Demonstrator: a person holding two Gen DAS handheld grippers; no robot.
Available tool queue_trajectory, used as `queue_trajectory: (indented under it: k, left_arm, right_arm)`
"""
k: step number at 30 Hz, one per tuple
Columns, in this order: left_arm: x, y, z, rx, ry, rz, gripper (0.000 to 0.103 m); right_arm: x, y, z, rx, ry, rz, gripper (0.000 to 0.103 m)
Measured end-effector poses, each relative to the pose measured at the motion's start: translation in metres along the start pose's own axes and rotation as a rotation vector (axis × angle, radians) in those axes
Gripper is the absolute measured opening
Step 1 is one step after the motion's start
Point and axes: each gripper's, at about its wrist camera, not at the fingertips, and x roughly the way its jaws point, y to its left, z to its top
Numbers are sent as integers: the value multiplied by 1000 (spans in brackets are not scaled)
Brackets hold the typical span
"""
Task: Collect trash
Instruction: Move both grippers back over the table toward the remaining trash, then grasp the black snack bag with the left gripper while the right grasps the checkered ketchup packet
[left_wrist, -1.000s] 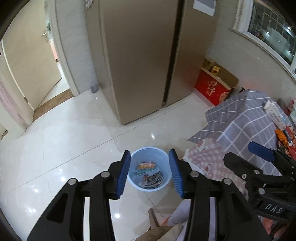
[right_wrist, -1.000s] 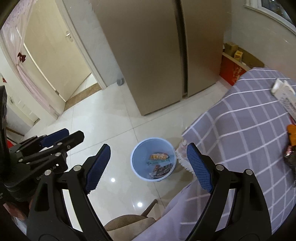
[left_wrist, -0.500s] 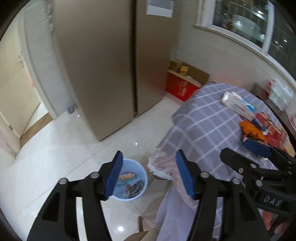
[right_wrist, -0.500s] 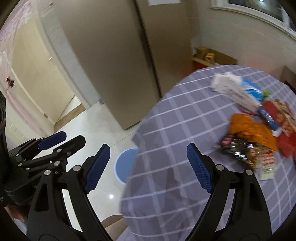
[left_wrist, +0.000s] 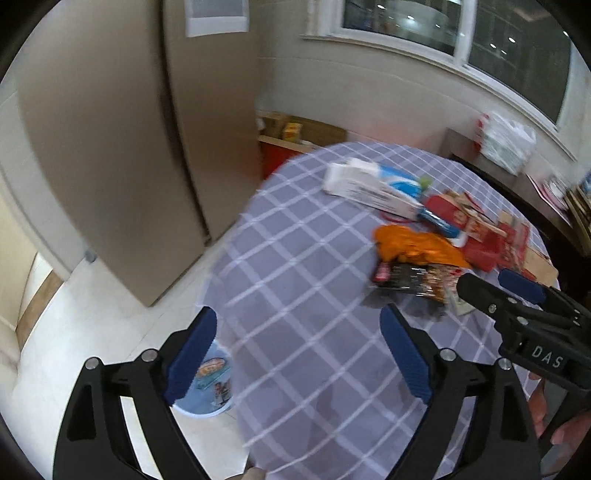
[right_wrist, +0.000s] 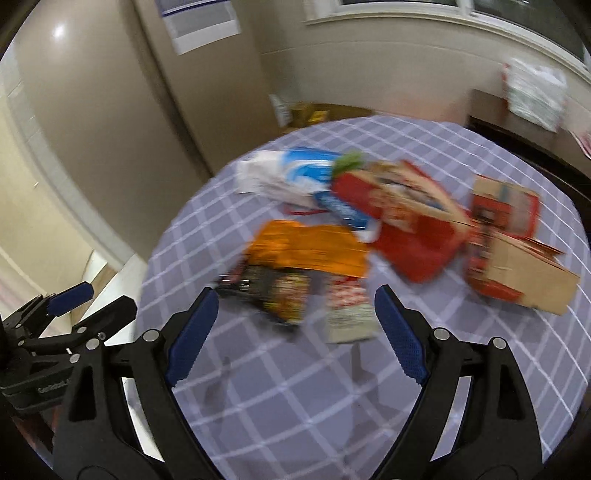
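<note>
Hovering above the round surface in its grey checked cloth, both tools point down at the litter, and I judge they are held high and apart so that either one can drop onto a piece without fouling the other. The right hand-held gripper stands spread with nothing between its blue pads, lined up over the dark snack wrapper and the small red-and-white packet just beside it. The left hand-held gripper has just been opening and is now spread too, empty, over bare cloth near the edge of the surface.

Trash lies bunched on the far half: an orange bag touching the dark wrapper, a white-and-blue packet, a red carton and a brown cardboard box. Pieces overlap, so lifting one may drag its neighbour. Motion blur hides any print.

A blue bin sits on the tiled floor below the edge of the surface, already holding a few wrappers, close enough for short carries. Tall beige cabinet doors stand behind it, well clear. Nothing blocks the drop to the nearest wrapper.
</note>
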Motion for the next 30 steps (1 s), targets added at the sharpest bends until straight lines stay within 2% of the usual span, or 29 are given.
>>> queue_trajectory:
  k: [5, 12, 18, 23, 25, 30]
  left_arm:
    - [17, -38, 5, 82, 29, -41, 88]
    - [39, -75, 8, 144, 61, -77, 88]
    - [60, -85, 13, 157, 94, -134, 89]
    - [84, -92, 17, 173, 118, -69, 92]
    - [92, -92, 18, 163, 134, -63, 93]
    - [98, -96, 22, 167, 113, -48, 91]
  right_arm:
    - [-8, -41, -8, 61, -7, -91, 85]
    - [-12, -82, -11, 133, 8, -111, 86]
    - [-10, -97, -14, 171, 28, -109, 86]
    - [-4, -97, -13, 158, 48, -116, 86]
    - [0, -96, -12, 151, 57, -124, 86]
    - [11, -87, -11, 113, 89, -132, 86]
